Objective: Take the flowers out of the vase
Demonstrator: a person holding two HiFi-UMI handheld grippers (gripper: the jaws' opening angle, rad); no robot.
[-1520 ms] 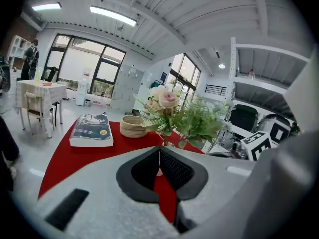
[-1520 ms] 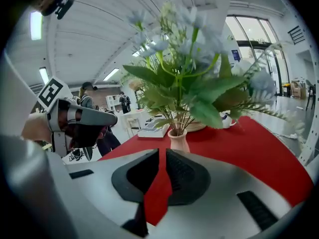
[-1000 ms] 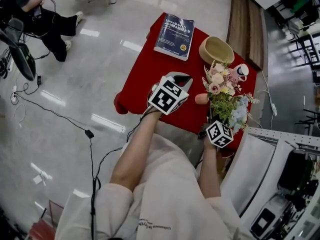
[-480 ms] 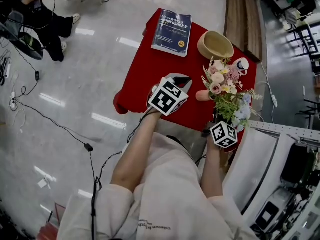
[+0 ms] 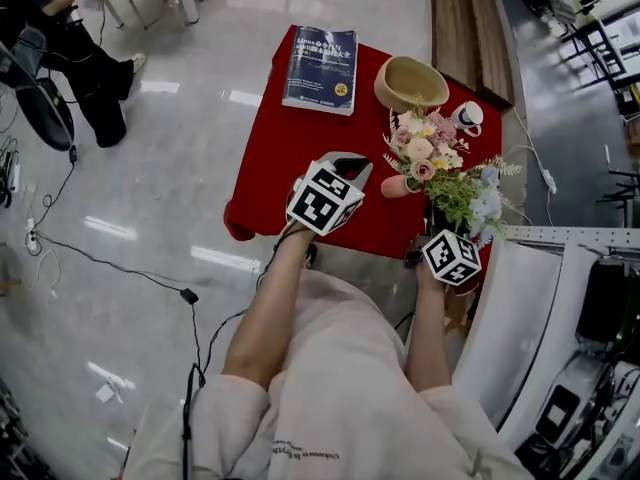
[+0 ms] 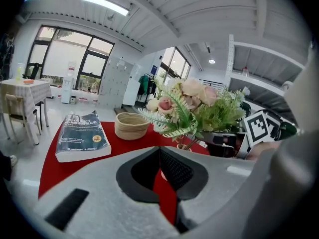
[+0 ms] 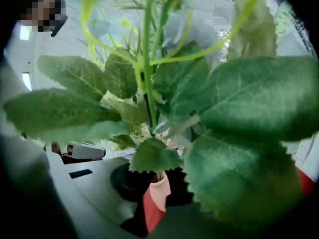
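A red table (image 5: 285, 163) stands on a glossy grey floor (image 5: 150, 198). At its far edge lies a dark blue book (image 5: 320, 56), closed and flat, with a round woven basket (image 5: 410, 81) to the right of it. Nearer the person, the flowers (image 5: 425, 146) spread wide. Pink and cream blooms sit over the vase, while green and pale blue sprays lean out toward the person's right hand.

The left gripper (image 5: 352, 160) is over the table just left of the bouquet, apart from it. Its jaws are closed together with nothing between them.

The right gripper (image 7: 155, 176) is pushed in among the leaves. Its jaws have just been closing and now pinch a leafy stem (image 7: 147, 83), which runs down toward the vase mouth.

The small pink vase (image 5: 398, 186) stands on the table between the two grippers. A white cup (image 5: 466, 118) sits beyond the flowers, beside the basket.
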